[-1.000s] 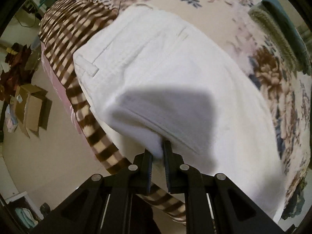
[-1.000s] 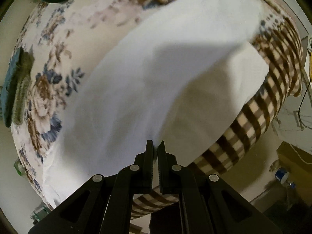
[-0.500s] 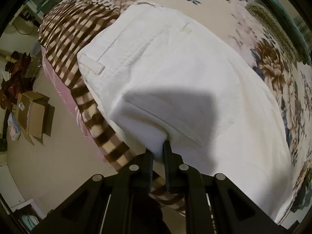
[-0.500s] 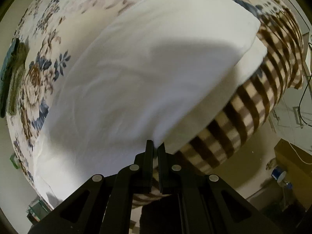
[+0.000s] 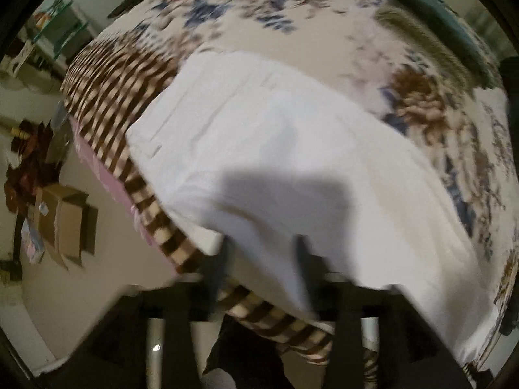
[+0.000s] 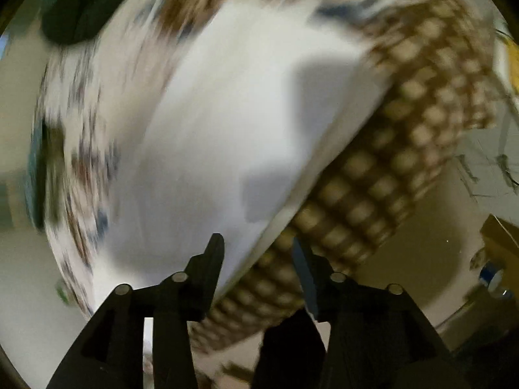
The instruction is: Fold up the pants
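The white pants lie folded along the near edge of the bed, waistband and belt loop to the left. My left gripper is open, its blurred fingers straddling the pants' near edge without holding it. In the right wrist view the pants lie flat on the bed. My right gripper is open, with the pants' near edge between its fingers and not held.
The bed has a floral cover and a brown checked blanket hanging over its side. A teal and green cloth lies at the far right. Cardboard boxes stand on the floor to the left.
Both grippers were shut on the lifted edge of the pants; both have opened and let go, and the fabric has dropped flat onto the bed. Both views are motion-blurred.
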Demonstrator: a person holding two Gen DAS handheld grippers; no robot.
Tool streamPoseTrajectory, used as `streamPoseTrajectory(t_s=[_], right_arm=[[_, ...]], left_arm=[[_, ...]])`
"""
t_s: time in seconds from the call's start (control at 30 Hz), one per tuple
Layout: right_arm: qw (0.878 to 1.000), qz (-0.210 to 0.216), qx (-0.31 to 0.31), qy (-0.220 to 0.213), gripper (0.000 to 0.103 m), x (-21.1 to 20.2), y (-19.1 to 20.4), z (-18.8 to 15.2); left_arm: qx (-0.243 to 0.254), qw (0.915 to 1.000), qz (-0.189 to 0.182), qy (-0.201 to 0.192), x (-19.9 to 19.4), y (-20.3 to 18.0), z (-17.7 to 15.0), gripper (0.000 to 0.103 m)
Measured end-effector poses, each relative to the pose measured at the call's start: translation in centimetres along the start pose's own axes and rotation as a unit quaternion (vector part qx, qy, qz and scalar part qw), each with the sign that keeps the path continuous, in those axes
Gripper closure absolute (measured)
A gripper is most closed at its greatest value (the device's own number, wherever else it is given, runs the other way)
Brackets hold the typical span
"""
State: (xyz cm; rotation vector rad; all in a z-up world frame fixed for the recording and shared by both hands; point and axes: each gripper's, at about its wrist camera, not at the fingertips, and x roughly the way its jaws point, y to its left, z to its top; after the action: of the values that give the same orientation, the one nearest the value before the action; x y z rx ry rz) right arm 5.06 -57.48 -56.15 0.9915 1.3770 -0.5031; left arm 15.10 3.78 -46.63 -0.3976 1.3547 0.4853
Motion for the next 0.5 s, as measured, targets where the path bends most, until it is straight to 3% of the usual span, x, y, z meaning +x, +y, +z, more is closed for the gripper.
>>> streamPoseTrajectory(t_s=[0.03, 0.07, 0.17, 0.27, 0.33, 0.37, 0.5], right_arm=[[1.0, 0.014, 0.021, -0.015, 0.054, -0.8, -0.9, 1.1], [0.998, 0.023, 0.048, -0.031, 0.054, -1.3, -2.2, 2.5], [0.993, 0.029, 0.098, -0.064, 0.054, -1.4, -4.5, 6.2], [0.989, 0.026, 0.127, -0.066, 0.054, 0.2, -5.4, 8.6], [0.989, 0.004, 0.133, -0.068, 0.066, 0.9, -5.6, 9.3], [0.989, -0.007, 0.128, -0.079, 0.095, 0.9, -5.5, 9.4], [0.988, -0.033, 0.087, -0.122, 0.097, -0.7, -3.7, 8.4]], left_arm=[[0.005, 1.0, 0.002, -0.008, -0.1, -0.5, 0.1, 0.024], [0.017, 0.9997, 0.007, -0.019, -0.2, -1.6, 0.1, 0.019], [0.039, 0.9991, 0.011, -0.011, 1.0, -4.2, 0.1, 0.019], [0.064, 0.9978, 0.012, 0.006, 2.7, -5.9, 0.1, 0.019], [0.086, 0.9961, 0.017, 0.012, 3.4, -7.4, 0.0, 0.019], [0.097, 0.995, 0.02, 0.012, 3.6, -8.1, -0.1, 0.019], [0.127, 0.9915, 0.027, 0.012, 3.6, -9.2, -0.6, 0.019]])
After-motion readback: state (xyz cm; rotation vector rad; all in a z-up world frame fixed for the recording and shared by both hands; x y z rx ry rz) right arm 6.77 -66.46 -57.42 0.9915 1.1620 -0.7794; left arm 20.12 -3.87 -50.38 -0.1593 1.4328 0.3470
